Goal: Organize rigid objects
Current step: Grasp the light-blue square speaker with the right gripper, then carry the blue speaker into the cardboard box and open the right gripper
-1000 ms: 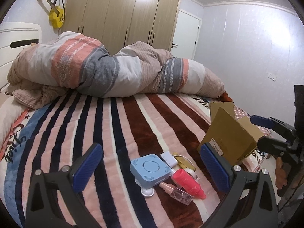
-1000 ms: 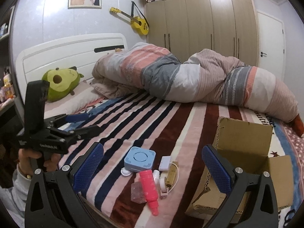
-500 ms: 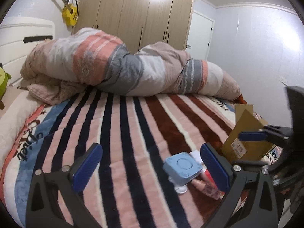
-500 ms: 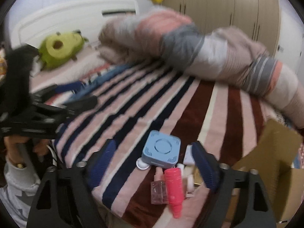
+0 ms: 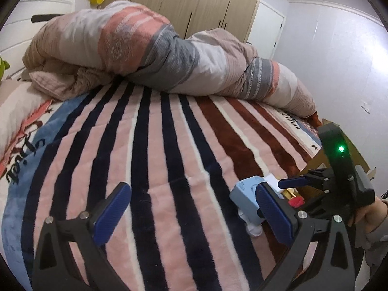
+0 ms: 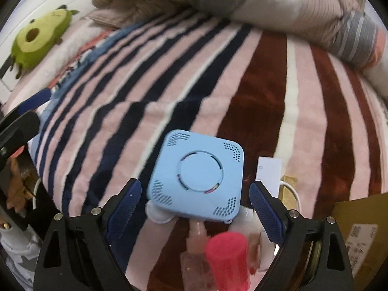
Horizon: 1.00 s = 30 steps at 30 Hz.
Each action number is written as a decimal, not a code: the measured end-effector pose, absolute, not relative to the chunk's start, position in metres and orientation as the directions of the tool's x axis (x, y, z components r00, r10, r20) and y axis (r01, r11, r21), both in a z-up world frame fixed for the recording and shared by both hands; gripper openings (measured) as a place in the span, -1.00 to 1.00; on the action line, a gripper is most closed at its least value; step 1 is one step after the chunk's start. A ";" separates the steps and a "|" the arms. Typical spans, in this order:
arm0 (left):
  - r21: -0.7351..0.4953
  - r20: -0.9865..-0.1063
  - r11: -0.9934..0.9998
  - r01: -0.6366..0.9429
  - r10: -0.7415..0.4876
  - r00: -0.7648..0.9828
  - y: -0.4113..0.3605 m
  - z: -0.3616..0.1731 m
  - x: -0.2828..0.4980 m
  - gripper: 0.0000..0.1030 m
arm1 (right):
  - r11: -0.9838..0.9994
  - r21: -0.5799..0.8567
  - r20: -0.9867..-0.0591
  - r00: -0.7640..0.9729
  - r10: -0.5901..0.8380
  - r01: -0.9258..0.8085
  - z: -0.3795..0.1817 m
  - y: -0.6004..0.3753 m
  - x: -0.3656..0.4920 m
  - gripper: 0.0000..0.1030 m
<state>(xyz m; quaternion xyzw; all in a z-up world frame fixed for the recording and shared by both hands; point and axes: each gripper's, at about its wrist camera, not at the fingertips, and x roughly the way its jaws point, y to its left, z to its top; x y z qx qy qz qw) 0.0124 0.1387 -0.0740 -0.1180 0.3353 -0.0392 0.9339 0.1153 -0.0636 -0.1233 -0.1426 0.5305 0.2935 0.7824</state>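
A light blue square box lies on the striped bed blanket. My right gripper is open and low over it, its blue pads on either side of the box's near edge. A red cylinder, a clear pink bottle, a white adapter and a gold item lie close by. In the left wrist view my left gripper is open and empty over the blanket, with the blue box by its right finger and the right gripper beyond.
A cardboard box stands at the right edge of the bed; it also shows in the left wrist view. A rolled duvet lies across the far side. A green avocado plush sits by the headboard.
My right gripper has dropped forward and down onto the pile, now straddling the blue box. My left gripper has swung left, so the objects sit at its right edge.
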 end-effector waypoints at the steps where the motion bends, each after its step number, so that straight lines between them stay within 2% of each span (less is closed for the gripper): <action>1: -0.246 -0.624 0.969 -0.014 -0.147 0.767 0.140 -0.076 0.014 0.98 | 0.794 0.097 -0.919 0.253 0.303 -0.600 -0.128 -0.063 0.121 0.75; 8: -0.267 -0.643 0.963 -0.019 -0.164 0.748 0.142 -0.083 0.021 0.98 | 0.795 0.152 -0.942 0.158 0.296 -0.587 -0.147 -0.057 0.142 0.73; 9: -0.275 -0.643 0.961 -0.013 -0.174 0.746 0.141 -0.083 0.022 0.98 | 0.794 0.168 -0.941 0.146 0.306 -0.584 -0.149 -0.057 0.144 0.56; 10: -0.285 -0.642 0.958 -0.004 -0.188 0.744 0.141 -0.083 0.022 0.98 | 0.795 0.175 -0.941 0.140 0.310 -0.581 -0.150 -0.056 0.146 0.52; 14: -0.355 -0.634 0.934 0.047 -0.277 0.722 0.138 -0.085 0.027 0.98 | 0.777 0.150 -0.929 0.183 0.323 -0.611 -0.143 -0.058 0.140 0.52; 17: -0.400 -0.636 0.913 0.080 -0.339 0.693 0.134 -0.086 0.032 0.98 | 0.752 0.127 -0.891 0.259 0.373 -0.647 -0.121 -0.062 0.122 0.52; 22: -0.519 -0.536 0.834 0.190 -0.490 0.687 0.117 -0.056 0.031 0.95 | 0.673 0.068 -0.749 0.408 0.522 -0.737 -0.061 -0.075 0.075 0.52; 25: -0.510 -0.509 0.810 0.289 -0.555 0.658 0.091 -0.026 0.032 0.70 | 0.630 0.071 -0.662 0.436 0.610 -0.774 -0.032 -0.084 0.055 0.51; 27: -0.514 -0.508 0.791 0.332 -0.593 0.625 0.069 -0.003 0.036 0.44 | 0.611 0.060 -0.593 0.464 0.658 -0.789 -0.012 -0.097 0.042 0.51; 29: -0.526 -0.499 0.768 0.365 -0.626 0.599 0.051 0.018 0.040 -0.01 | 0.612 0.052 -0.525 0.500 0.689 -0.789 0.006 -0.114 0.033 0.51; 30: -0.523 -0.492 0.758 0.390 -0.642 0.589 0.042 0.028 0.042 -0.11 | 0.615 0.053 -0.504 0.511 0.697 -0.787 0.014 -0.122 0.032 0.51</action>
